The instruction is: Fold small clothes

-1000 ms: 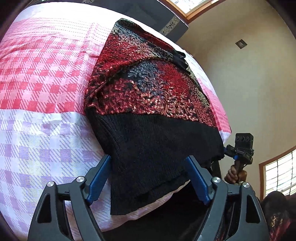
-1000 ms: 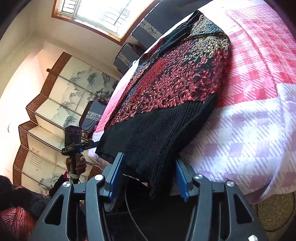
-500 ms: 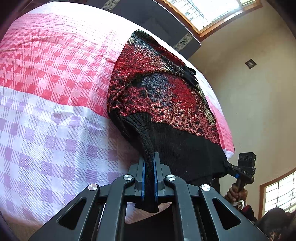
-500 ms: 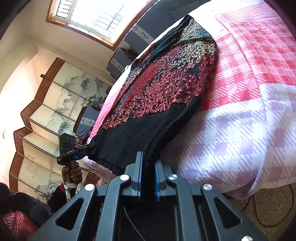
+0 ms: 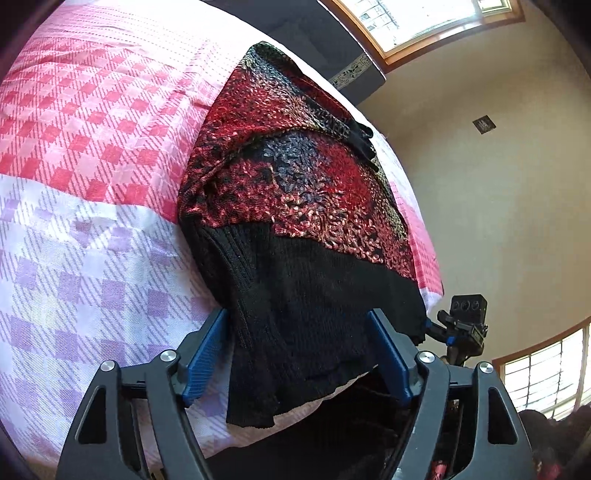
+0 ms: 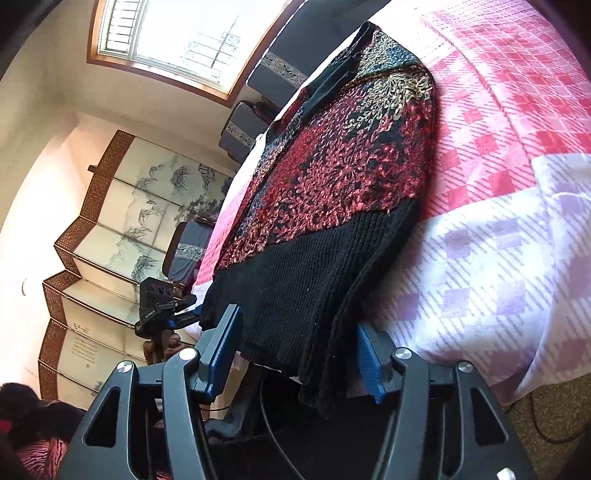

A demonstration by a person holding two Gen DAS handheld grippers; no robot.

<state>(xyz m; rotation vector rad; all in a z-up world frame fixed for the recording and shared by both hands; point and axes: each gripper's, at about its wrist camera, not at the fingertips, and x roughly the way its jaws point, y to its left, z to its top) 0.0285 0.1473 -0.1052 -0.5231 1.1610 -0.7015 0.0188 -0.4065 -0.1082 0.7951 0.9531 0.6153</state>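
A red, black and gold knitted sweater (image 5: 295, 192) with a plain black hem lies on the checked bedspread (image 5: 92, 155), its hem hanging over the near bed edge. My left gripper (image 5: 299, 354) is open, its blue fingers (image 5: 205, 354) on either side of the hem's left corner. In the right wrist view the sweater (image 6: 332, 192) shows from the other side. My right gripper (image 6: 301, 354) is open, its fingers (image 6: 221, 347) straddling the hem's right corner. Each gripper shows in the other's view: the right one (image 5: 465, 325), the left one (image 6: 162, 306).
The pink, white and lilac bedspread (image 6: 498, 221) runs wide beside the sweater. Dark cushions (image 6: 240, 133) line the bed's far side. A painted folding screen (image 6: 122, 221) stands to the left. Windows (image 5: 424, 18) sit high on the beige walls. Brown carpet (image 6: 546, 417) lies below the bed.
Both grippers were open a second ago, shut on the sweater's hem corners half a second ago, and are open again now. The hem lies loose between the fingers.
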